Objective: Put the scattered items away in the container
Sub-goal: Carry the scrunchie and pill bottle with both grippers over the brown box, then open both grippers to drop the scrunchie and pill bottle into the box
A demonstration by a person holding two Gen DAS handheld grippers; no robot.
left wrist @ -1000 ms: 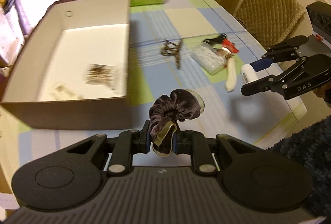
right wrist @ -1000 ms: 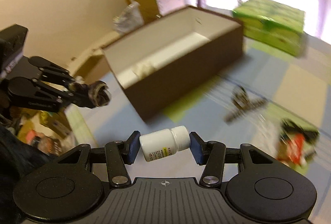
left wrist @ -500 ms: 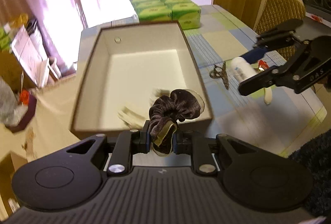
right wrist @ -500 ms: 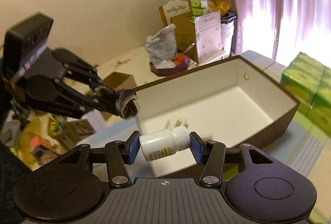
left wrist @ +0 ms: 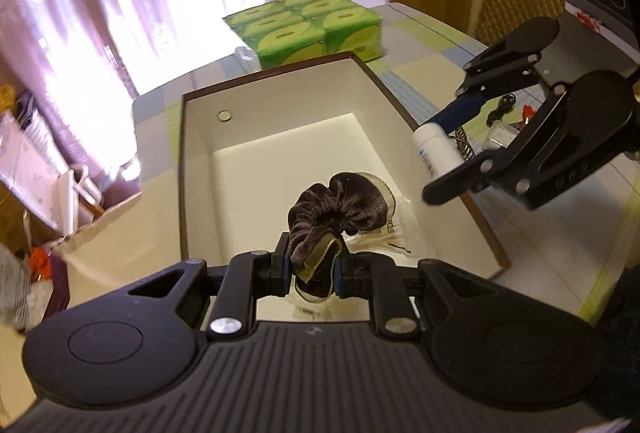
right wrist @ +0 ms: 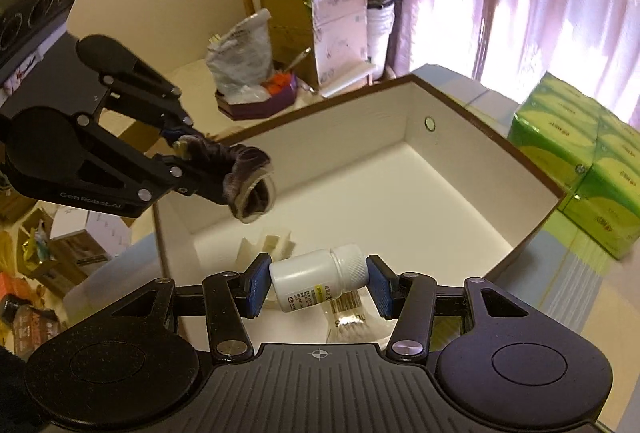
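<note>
The left gripper (left wrist: 311, 269) had its jaws clamped nearly all the way in on a dark velvet scrunchie (left wrist: 339, 207), which hung over the inside of the box (left wrist: 280, 75). The right gripper (right wrist: 318, 287) had its jaws about half open but gripping a little white pill bottle (right wrist: 318, 279) end to end, cap on the right, also above the box interior. A clear packet (right wrist: 352, 321) and some pale bits lay on the box floor. A green tissue pack (left wrist: 304, 27) sat on the checkered surface (left wrist: 424, 45) right behind the box.
</note>
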